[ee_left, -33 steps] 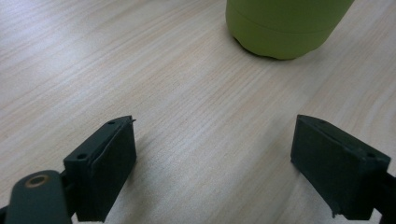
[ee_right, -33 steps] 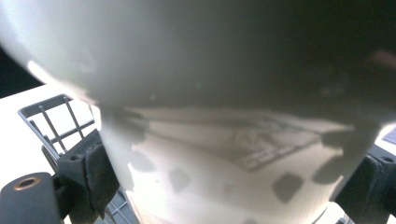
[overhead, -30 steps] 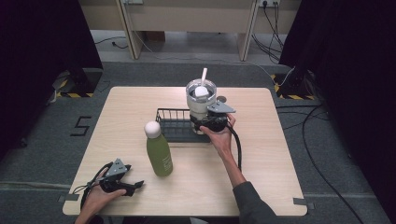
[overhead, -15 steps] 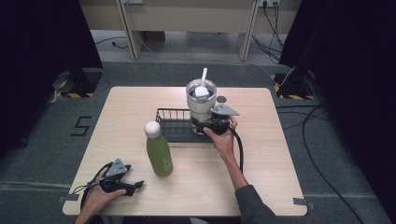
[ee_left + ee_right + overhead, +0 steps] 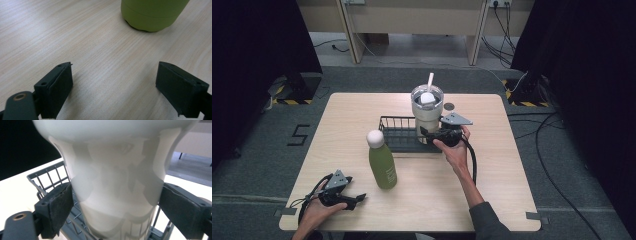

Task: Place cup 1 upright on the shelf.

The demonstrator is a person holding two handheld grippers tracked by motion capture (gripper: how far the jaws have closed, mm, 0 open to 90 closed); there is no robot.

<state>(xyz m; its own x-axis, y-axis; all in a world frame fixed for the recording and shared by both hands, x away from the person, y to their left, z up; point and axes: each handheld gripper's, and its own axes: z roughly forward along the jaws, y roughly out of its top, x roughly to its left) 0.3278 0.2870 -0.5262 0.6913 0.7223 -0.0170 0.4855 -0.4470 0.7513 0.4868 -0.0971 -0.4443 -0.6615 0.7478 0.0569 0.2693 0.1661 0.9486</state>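
A white tumbler (image 5: 427, 106) with a lid and straw stands upright in the right end of a black wire rack (image 5: 396, 134). My right gripper (image 5: 426, 133) reaches in from the right at the tumbler's lower body. In the right gripper view the tumbler (image 5: 112, 182) sits between the jaws and both pads touch its sides; the jaws have just been closing on it. My left gripper (image 5: 358, 200) rests open near the table's front left corner. Its jaws (image 5: 115, 85) hold nothing, and the green bottle (image 5: 152, 15) stands just beyond them.
The green bottle (image 5: 382, 161) with a white cap stands upright in front of the rack's left end. The rack's wires (image 5: 47, 176) run close behind the right gripper's left jaw. A small dark round spot (image 5: 449, 106) marks the wooden table (image 5: 512, 175) behind the tumbler.
The right gripper has shifted a little at the tumbler's lower body. The left gripper, the bottle and the rack stay where they were.
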